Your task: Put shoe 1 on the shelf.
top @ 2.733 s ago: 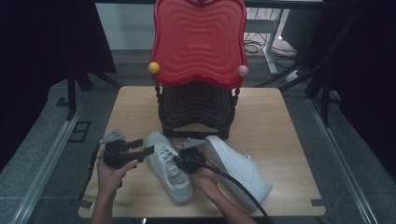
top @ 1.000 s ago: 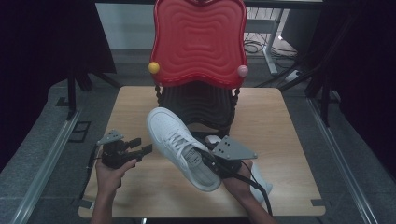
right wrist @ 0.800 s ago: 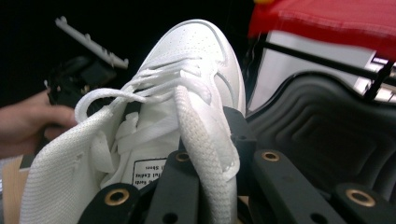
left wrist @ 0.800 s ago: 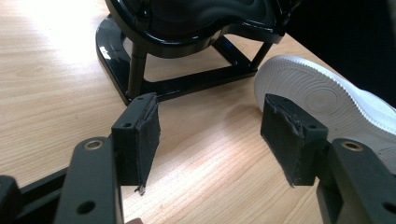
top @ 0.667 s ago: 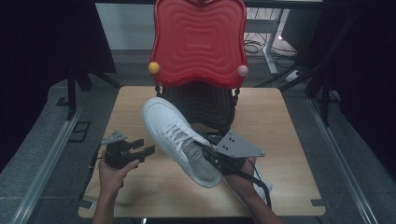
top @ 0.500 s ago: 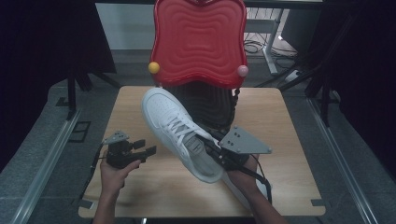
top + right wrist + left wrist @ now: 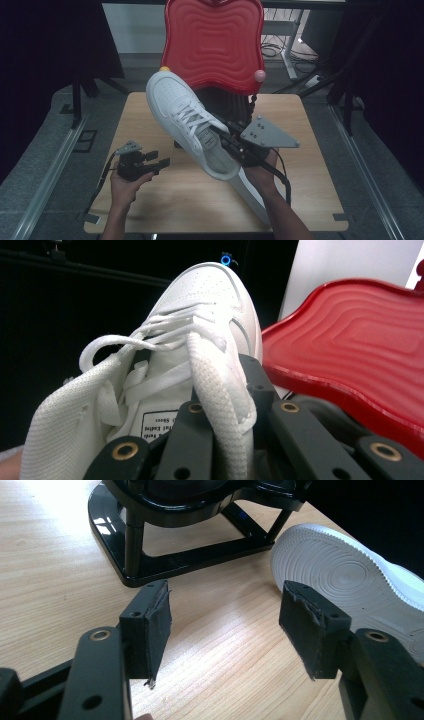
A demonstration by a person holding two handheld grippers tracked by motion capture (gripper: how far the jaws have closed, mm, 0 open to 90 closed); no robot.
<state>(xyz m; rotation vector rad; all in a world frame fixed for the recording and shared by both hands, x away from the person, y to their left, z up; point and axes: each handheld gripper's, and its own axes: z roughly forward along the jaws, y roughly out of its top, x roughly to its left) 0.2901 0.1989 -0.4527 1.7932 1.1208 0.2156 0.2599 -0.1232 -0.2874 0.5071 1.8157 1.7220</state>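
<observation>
We hold the lifted white shoe [image 7: 192,122] in the right gripper [image 7: 235,145], jaws pinched narrow on its collar edge [image 7: 215,390] — toe up, before the red rack top [image 7: 215,42]. The left gripper [image 7: 150,162] rests low over the table [image 7: 300,130], jaws wide and empty; the second shoe [image 7: 360,585] lies beside it. We judge a firm pinch and level carry wise — the heavy toe may swing.

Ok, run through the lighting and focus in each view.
High view: dim and soft, dark surroundings, the table evenly lit. Left gripper view: sharp, with bright glare on the table at top left and a sheen on the black stand. Right gripper view: black background, the shoe sharp, the nearest jaws slightly soft.
</observation>
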